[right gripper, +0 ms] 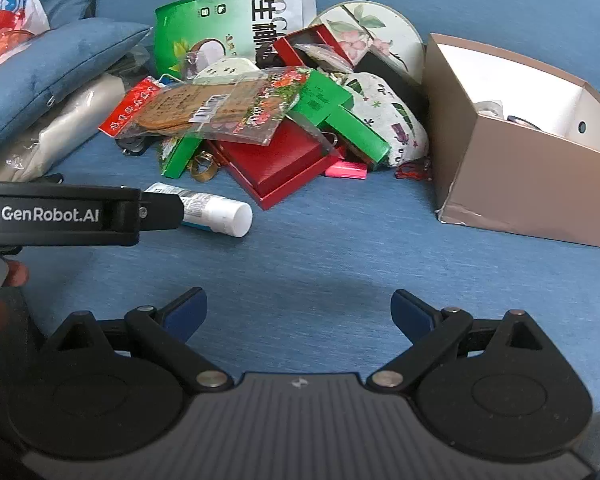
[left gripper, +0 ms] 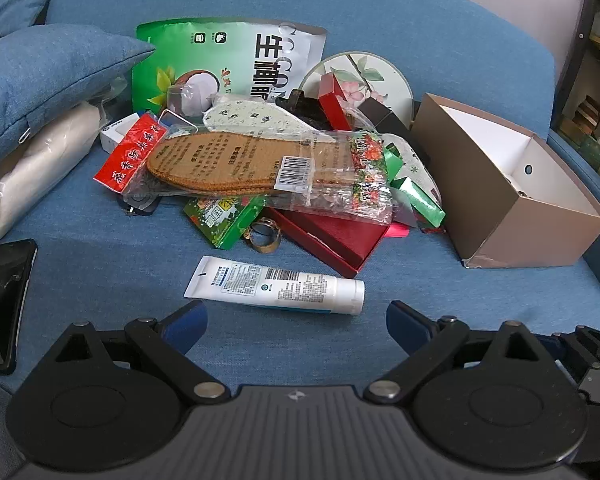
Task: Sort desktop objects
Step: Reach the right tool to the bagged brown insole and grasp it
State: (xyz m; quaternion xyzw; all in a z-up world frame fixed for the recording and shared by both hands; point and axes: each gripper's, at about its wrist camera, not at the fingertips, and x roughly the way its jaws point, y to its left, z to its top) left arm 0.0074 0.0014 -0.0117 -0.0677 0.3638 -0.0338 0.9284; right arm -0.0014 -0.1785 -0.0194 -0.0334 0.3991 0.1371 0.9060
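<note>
A heap of small objects lies on a blue sofa seat (left gripper: pixel 112 256). On top is a clear packet of brown insoles (left gripper: pixel 236 164), also in the right wrist view as the insole packet (right gripper: pixel 204 110). Under it sit a red box lid (left gripper: pixel 332 236), green cartons (right gripper: pixel 336 116) and a green coconut bag (left gripper: pixel 228 64). A white tube (left gripper: pixel 276 286) lies alone in front, just beyond my left gripper (left gripper: pixel 296 320), which is open and empty. My right gripper (right gripper: pixel 298 312) hangs open over bare cushion. The left gripper's finger (right gripper: pixel 80 214) crosses the tube (right gripper: pixel 220 212) in the right wrist view.
An open tan cardboard box (left gripper: pixel 512 216) stands at the right of the heap, with a few items inside. A blue pillow (left gripper: pixel 48 80) and a white bundle (left gripper: pixel 32 168) lie left. A black phone (left gripper: pixel 4 300) rests at the left edge. A round floral tin (right gripper: pixel 376 36) leans behind.
</note>
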